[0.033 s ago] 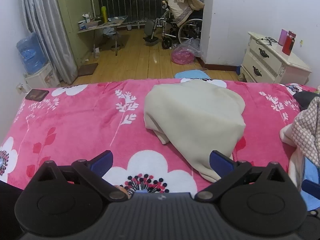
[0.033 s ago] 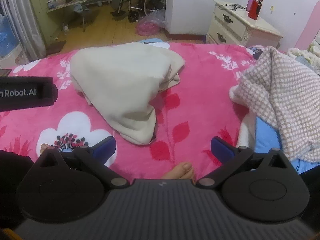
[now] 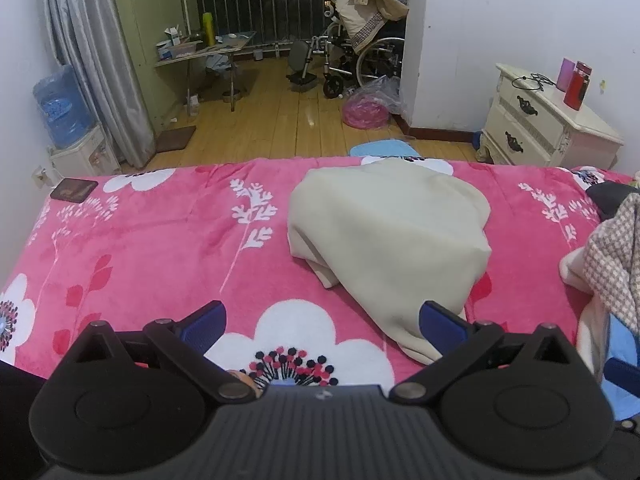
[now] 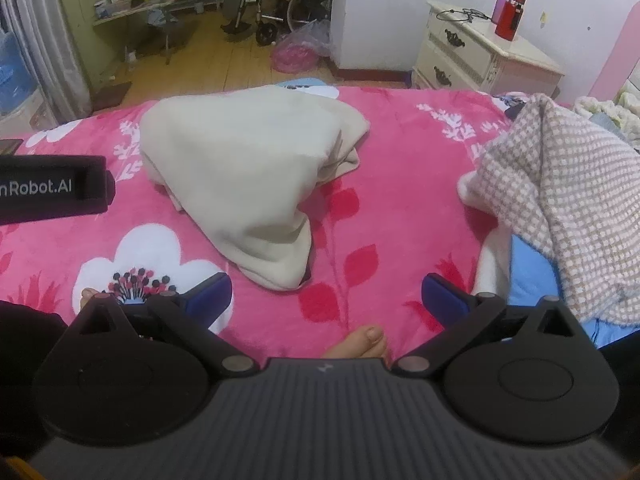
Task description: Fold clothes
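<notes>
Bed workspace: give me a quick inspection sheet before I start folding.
Surface: pink floral bedspread, flat.
Job's things: crumpled cream cloth mid-bed; checked pink-white knit garment heaped to the right.
Clutter: dark flat object at the far left corner; a bare toe near the right tongs.
Grippers: left tongs and right tongs open, holding nothing.
Cables: black cord on the cream nightstand.
Surroundings: wheelchair, blue water jug.

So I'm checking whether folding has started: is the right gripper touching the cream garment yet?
Apart. The right wrist view shows the right gripper open, with bare pink blanket between its fingertips and the cream garment.
</notes>
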